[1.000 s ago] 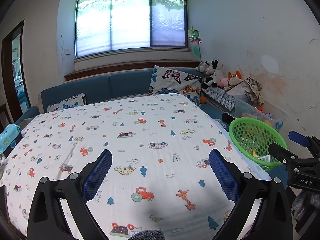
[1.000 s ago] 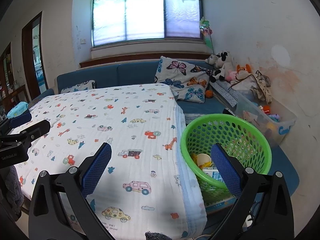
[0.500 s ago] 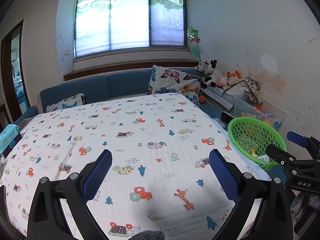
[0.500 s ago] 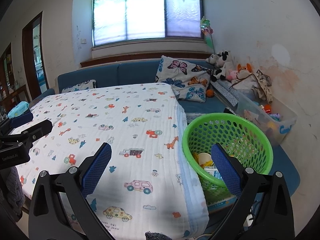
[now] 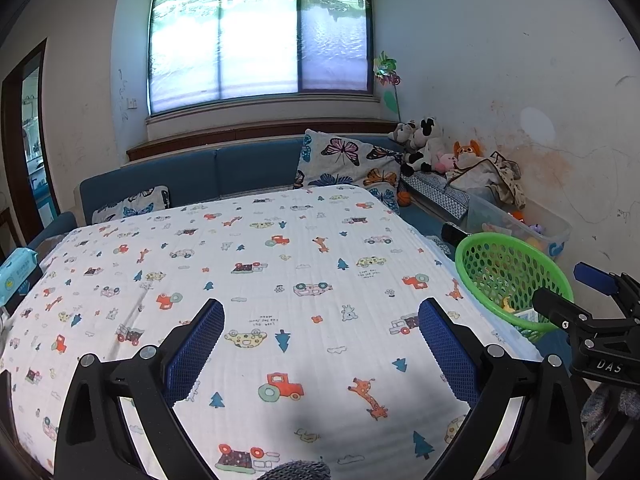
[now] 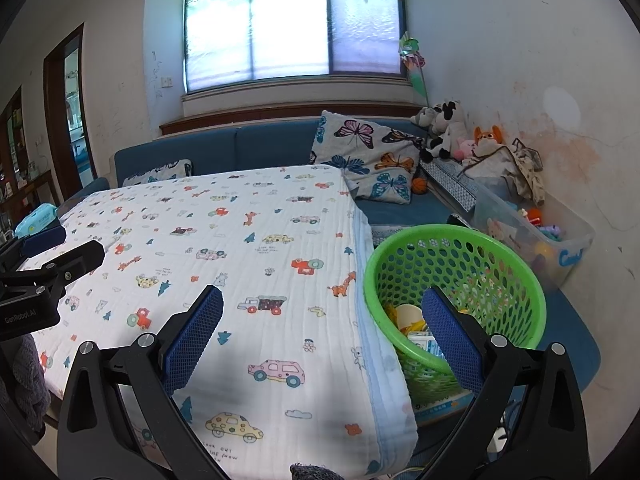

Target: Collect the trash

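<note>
Your left gripper (image 5: 320, 332) sits at the bottom of its frame with its blue pads spread wide and nothing between them, over the printed blanket (image 5: 260, 264). Your right gripper (image 6: 322, 322) is likewise spread and empty, straddling the blanket's right edge. The green basket (image 6: 500, 256) stands at the lower right of the right wrist view, just beside the blanket, with a paper cup (image 6: 408, 314) and wrappers (image 6: 420, 338) inside.
</note>
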{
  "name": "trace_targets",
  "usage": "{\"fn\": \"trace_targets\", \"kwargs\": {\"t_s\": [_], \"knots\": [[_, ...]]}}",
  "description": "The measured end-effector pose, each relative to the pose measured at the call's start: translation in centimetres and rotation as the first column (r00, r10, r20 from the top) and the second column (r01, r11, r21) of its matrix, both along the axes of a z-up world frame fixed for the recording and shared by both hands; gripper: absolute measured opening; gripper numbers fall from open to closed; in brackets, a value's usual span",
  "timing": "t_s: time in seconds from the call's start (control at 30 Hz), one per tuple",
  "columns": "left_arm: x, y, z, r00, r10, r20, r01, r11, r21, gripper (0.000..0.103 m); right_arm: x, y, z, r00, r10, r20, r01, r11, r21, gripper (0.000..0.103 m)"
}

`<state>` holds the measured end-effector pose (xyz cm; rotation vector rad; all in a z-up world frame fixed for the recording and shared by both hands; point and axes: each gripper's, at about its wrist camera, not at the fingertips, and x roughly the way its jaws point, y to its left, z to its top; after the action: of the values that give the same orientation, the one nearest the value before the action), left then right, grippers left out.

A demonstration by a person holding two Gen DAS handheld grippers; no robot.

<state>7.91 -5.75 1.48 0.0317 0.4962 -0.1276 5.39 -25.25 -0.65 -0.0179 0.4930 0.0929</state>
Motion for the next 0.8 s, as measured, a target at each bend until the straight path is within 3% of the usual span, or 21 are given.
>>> {"fn": "trace_targets", "kwargs": {"t_s": [0.8], "knots": [[-0.02, -0.22, -0.17, 1.0, -0.005, -0.001, 0.005, 1.0, 0.003, 0.094, 0.08, 0.23, -0.14, 1.0, 0.001, -0.003, -0.001, 1.0, 0.002, 0.099]]}}
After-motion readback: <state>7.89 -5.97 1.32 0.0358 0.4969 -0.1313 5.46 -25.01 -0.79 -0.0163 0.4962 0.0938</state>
